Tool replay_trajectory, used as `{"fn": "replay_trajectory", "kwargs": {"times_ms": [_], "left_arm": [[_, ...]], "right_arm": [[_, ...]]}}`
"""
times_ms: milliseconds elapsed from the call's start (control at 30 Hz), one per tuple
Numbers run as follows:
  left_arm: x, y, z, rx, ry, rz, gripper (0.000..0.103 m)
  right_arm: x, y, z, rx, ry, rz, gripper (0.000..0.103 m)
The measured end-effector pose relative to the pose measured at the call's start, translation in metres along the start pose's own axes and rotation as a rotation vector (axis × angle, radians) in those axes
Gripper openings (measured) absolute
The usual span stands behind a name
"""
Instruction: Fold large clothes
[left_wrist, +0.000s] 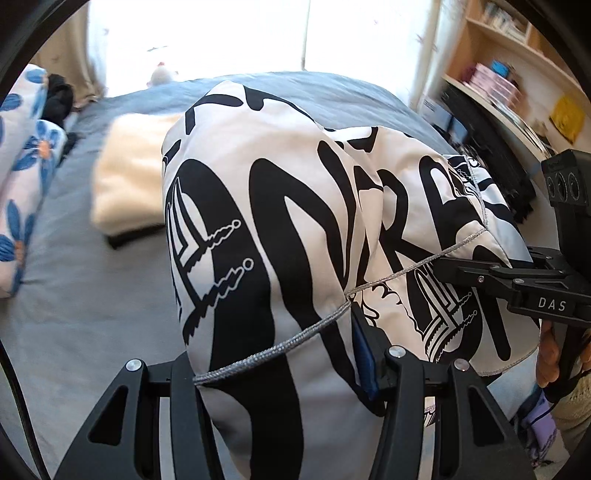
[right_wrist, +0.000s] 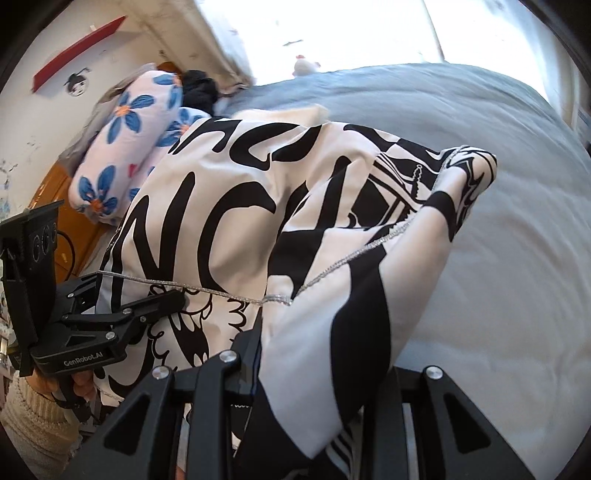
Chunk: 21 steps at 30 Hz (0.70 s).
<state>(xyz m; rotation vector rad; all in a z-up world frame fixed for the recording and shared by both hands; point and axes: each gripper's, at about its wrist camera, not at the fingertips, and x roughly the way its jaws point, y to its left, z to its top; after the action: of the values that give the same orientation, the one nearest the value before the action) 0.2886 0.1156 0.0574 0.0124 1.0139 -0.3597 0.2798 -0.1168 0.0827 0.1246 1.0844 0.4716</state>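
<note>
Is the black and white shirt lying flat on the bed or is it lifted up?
Lifted up. The shirt hangs bunched above the grey bed, with the left claw and the right claw each pinching its stitched edge.

pretty clearly someone's bedroom at home: a bed with a grey duvet (right_wrist: 498, 184), flower-print pillows (right_wrist: 125, 147) at the head, a folded cream blanket (left_wrist: 129, 177), bright curtained window (left_wrist: 240, 33) behind, wooden bookshelves (left_wrist: 517, 55) stuffed with books and boxes, and a cartoon sticker (right_wrist: 77, 83) on the wall
</note>
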Motion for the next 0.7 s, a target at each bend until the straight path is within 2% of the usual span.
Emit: {"fn": "replay_trajectory", "kwargs": {"times_ms": [133, 333, 433, 533, 700], "left_arm": [[-0.019, 0.056, 0.032, -0.012, -0.037, 0.043, 0.050], [-0.026, 0.138, 0.113, -0.001, -0.087, 0.099, 0.050], [-0.009, 0.173, 0.157, 0.006, -0.104, 0.107, 0.050], [0.017, 0.207, 0.193, 0.037, -0.117, 0.116, 0.050], [0.080, 0.261, 0.238, 0.036, -0.072, 0.095, 0.051]], "right_arm": [[0.027, 0.045, 0.061, -0.030, -0.028, 0.038, 0.028], [0.059, 0.075, 0.148, -0.032, -0.096, 0.091, 0.028], [0.089, 0.077, 0.197, -0.010, -0.144, 0.122, 0.028], [0.118, 0.070, 0.229, 0.013, -0.176, 0.146, 0.028], [0.190, 0.039, 0.265, 0.106, -0.185, 0.202, 0.028]]}}
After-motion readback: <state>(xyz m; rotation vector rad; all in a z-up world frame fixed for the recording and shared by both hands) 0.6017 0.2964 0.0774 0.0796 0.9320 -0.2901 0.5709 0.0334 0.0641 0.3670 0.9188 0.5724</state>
